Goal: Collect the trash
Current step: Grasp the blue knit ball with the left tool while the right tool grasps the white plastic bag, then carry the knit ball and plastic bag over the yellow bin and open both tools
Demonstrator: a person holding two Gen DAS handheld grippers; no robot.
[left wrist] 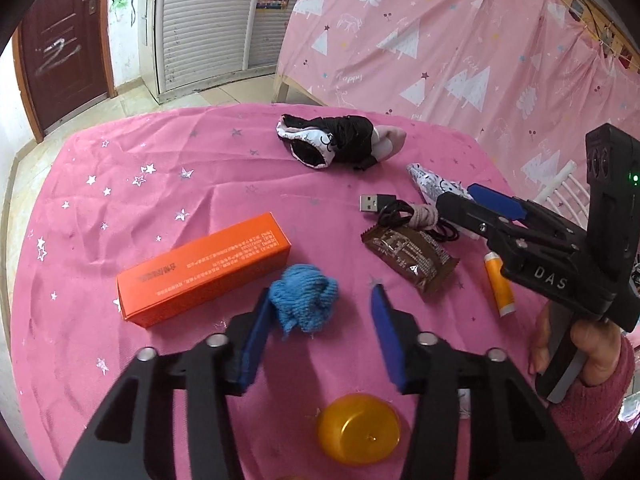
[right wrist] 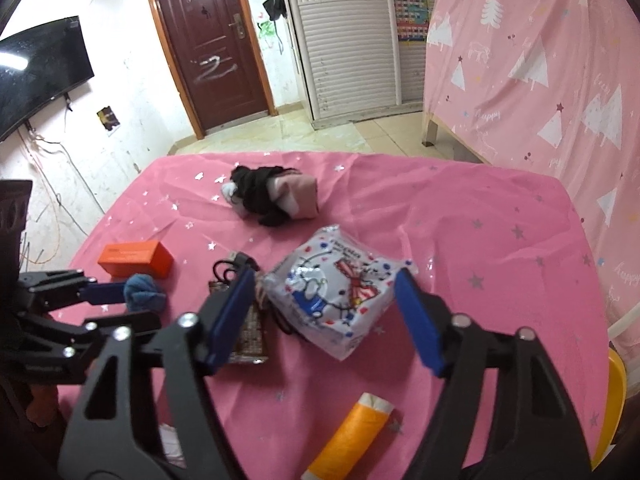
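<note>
A: Status on the table (left wrist: 120, 168)?
B: Pink star cloth, far and left parts bare, floor beyond the far edge. Clutter sits in the near half.
A: Left gripper (left wrist: 320, 312)?
B: Jaws spread wide, holding nothing. Blue yarn ball (left wrist: 304, 300) sits between the fingers, against the left pad (left wrist: 256, 332). Orange box (left wrist: 204, 268) lies just left of it, brown snack wrapper (left wrist: 412, 258) to the right.
A: Right gripper (right wrist: 326, 304)?
B: Also wide open, empty. The printed tissue pack (right wrist: 336, 288) lies between its fingertips, tilted. Wrapper and a black USB cable (left wrist: 390, 210) crowd the pack's left side; the cable bundle touches the wrapper's far end.
A: Other obstacles?
B: Orange thread spool (right wrist: 352, 432) near the right gripper, lying flat. Black-and-white cloth bundle (left wrist: 340, 140) far centre, well apart from the rest. Amber round lid (left wrist: 358, 426) on the near edge below the left gripper.
A: View differences?
B: Left wrist shows the right gripper's body and the hand (left wrist: 580, 344) on its handle, plus the lid. Right wrist shows the tissue pack's full print, a wall screen (right wrist: 40, 76) on the left, and a yellow rim (right wrist: 614, 400) at near right; cannot tell what that is.
</note>
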